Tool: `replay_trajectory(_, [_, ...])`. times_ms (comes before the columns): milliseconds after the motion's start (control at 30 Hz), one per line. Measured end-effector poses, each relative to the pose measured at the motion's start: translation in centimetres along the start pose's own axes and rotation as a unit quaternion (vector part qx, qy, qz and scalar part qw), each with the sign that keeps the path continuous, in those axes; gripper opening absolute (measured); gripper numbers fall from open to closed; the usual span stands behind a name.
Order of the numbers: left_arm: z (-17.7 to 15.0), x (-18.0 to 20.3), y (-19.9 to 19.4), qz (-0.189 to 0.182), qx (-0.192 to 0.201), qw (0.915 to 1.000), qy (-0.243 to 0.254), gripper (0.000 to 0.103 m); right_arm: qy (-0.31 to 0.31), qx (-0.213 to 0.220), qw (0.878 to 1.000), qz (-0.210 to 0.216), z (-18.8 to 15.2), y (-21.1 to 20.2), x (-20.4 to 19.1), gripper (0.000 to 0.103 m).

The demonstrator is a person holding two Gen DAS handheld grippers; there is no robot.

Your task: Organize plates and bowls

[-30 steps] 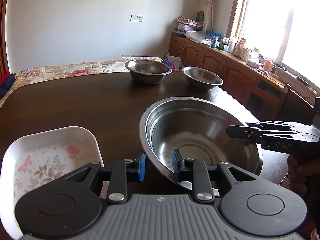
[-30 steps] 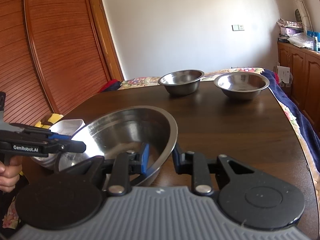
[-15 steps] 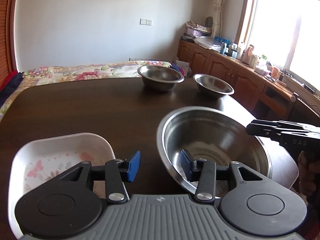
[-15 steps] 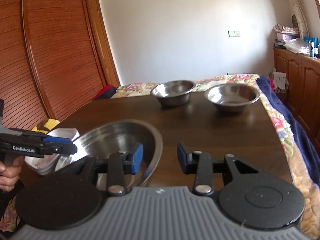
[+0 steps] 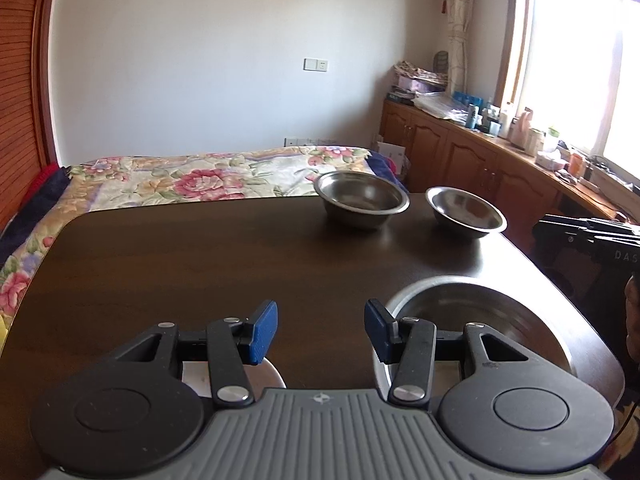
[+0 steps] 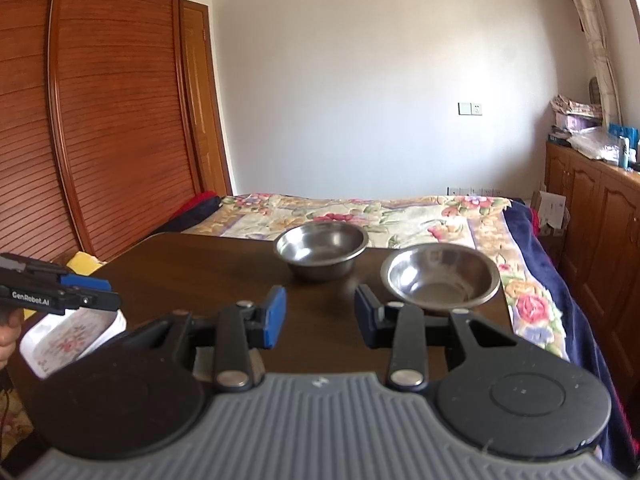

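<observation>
A large steel bowl (image 5: 480, 320) rests on the dark wooden table (image 5: 200, 264) at the near right, just right of my left gripper (image 5: 320, 330), which is open and holds nothing. Two smaller steel bowls (image 5: 362, 200) (image 5: 466, 212) stand at the table's far right. My right gripper (image 6: 320, 316) is open and empty, raised above the table and facing those same two bowls (image 6: 320, 250) (image 6: 440, 276). A white floral dish (image 6: 72, 336) lies at the near left, under the other gripper's tip.
A bed with a floral cover (image 5: 180, 180) lies beyond the table. Wooden cabinets (image 5: 480, 160) with clutter run along the right wall under a window. Slatted wooden wardrobe doors (image 6: 100, 120) stand on the left. A hand (image 6: 8, 336) holds the left gripper.
Both grippers let go of the large bowl's rim, opened wide, and lifted back. The bowl now sits on the table, low in the left wrist view.
</observation>
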State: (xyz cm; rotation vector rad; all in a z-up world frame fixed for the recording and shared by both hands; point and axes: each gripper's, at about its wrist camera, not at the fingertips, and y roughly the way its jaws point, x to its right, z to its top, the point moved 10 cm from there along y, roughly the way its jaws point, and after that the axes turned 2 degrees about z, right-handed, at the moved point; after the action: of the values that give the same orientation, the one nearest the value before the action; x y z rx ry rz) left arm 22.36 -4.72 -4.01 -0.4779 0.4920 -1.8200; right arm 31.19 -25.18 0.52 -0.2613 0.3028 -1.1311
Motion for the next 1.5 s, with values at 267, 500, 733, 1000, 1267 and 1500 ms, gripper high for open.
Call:
replay_trajectory(267, [1.8,-1.1,2.2,0.011,-0.003,0.9999,-0.005,0.051,-0.004,-0.007,1.0,0.006,1.2,2.3,1.4,0.04])
replay_trajectory(500, [4.1,-1.5,4.5,0.019,-0.001,0.9998,-0.003,0.051,-0.014,-0.012,1.0,0.009,2.3,4.9,2.0,0.04])
replay_trajectory(733, [5.8,-1.2,6.8,0.019,-0.003,0.9998,0.01,0.051,-0.005,-0.031,0.999,0.012,2.5,8.9,2.8,0.04])
replay_trajectory(1000, [7.0,-0.9,9.3,0.005,-0.015,0.9999,-0.002,0.051,-0.005,-0.049,0.999,0.01,2.6,12.3,2.6,0.04])
replay_trajectory(1267, [8.4,-0.4,12.4,0.01,-0.024,0.9997,0.003,0.051,0.012,-0.075,0.997,-0.005,1.8,14.5,3.2,0.04])
replay_trajectory(1500, [8.4,0.2,14.7,0.0,-0.038,0.9993,0.0,0.051,-0.001,-0.089,0.996,-0.009,1.7,15.5,2.7,0.04])
